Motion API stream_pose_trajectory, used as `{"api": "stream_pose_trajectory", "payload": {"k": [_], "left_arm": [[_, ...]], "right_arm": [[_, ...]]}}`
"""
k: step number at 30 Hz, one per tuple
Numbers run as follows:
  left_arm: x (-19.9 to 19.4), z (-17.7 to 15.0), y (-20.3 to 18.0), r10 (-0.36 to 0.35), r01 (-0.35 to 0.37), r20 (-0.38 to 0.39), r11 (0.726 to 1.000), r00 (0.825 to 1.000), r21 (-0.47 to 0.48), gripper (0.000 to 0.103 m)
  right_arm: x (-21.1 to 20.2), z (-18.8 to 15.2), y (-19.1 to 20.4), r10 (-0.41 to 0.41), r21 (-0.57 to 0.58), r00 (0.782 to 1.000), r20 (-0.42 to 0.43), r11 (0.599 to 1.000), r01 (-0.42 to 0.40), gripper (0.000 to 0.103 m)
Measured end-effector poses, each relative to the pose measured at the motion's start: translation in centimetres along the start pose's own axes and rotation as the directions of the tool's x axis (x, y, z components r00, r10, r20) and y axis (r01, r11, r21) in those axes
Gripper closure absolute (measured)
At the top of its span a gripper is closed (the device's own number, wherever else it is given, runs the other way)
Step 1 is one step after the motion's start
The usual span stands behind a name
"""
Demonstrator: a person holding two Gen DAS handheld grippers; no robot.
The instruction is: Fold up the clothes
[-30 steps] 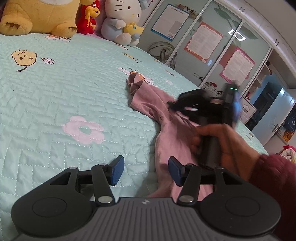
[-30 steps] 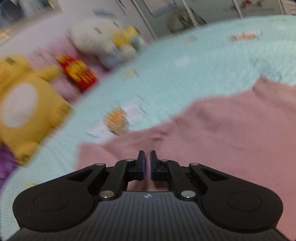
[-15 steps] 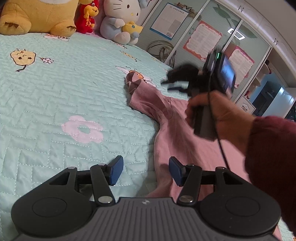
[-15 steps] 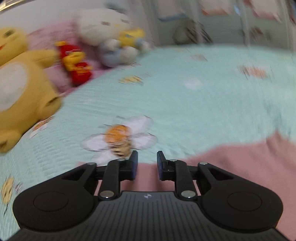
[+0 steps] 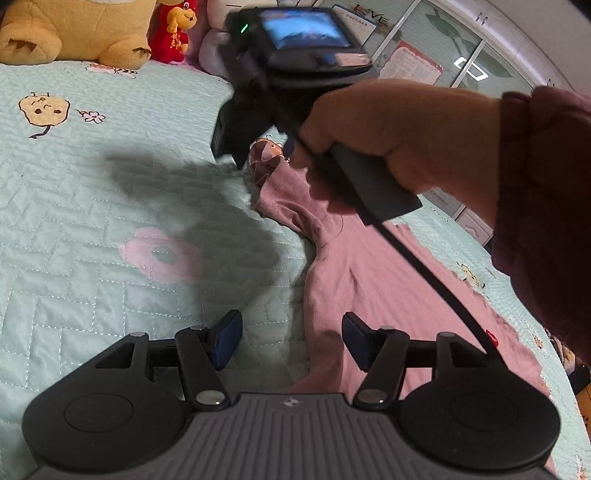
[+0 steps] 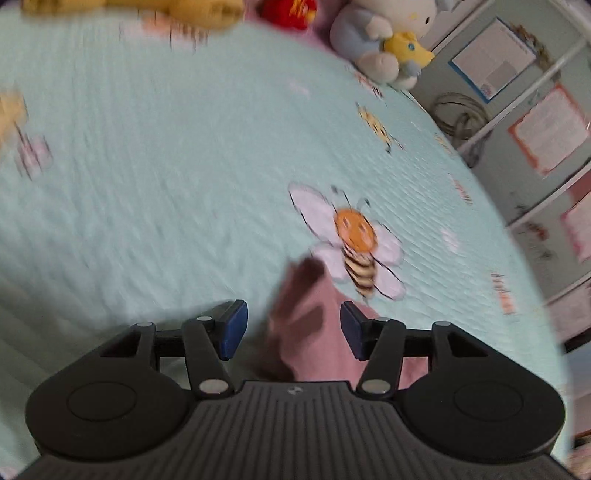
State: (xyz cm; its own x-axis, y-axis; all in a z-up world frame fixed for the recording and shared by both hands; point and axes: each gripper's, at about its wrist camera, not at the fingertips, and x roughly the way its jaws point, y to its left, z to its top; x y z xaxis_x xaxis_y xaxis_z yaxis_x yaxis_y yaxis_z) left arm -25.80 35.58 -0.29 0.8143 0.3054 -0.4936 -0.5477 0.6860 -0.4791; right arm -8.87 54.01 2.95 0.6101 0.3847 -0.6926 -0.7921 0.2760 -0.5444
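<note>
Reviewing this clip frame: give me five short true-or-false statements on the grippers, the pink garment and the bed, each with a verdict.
1. The left gripper is open and holds nothing. True.
2. The right gripper is shut on the pink garment. False: its jaws stand wide apart, with the sleeve end between them but not clamped.
3. The garment lies on a light green quilt. True.
4. The garment is folded into a neat square. False: it lies spread out, one sleeve stretched away.
5. Plush toys sit at the far edge of the bed. True.
</note>
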Motion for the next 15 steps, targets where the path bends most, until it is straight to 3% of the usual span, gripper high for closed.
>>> {"api": "stream_pose_trajectory", "payload": {"k": [5,8,15], "left_arm": [[0.2,0.1,-0.3,0.003,-0.002,-0.008,1.0,1.0,0.021,0.035],[0.3,0.2,-0.4,0.004,-0.003,-0.016,0.999,1.0,0.041,0.033],[0.6,0.8,-0.6,-0.019,0.026,-0.073,0.996,0.997,0.091,0.026]], "right_arm": [[0.3,-0.1,-0.7,0.038,0.011,0.999,-0.022,0.999,-0.038,0.05],[1.1,-0.4,-1.4,0.013,-0.003,0.999,-0.032,1.0,-0.013,0.096],[-0.7,-1.6,-6.0,0.088,0.236,0.995,0.036,0.967,-0.094,0.096]]}}
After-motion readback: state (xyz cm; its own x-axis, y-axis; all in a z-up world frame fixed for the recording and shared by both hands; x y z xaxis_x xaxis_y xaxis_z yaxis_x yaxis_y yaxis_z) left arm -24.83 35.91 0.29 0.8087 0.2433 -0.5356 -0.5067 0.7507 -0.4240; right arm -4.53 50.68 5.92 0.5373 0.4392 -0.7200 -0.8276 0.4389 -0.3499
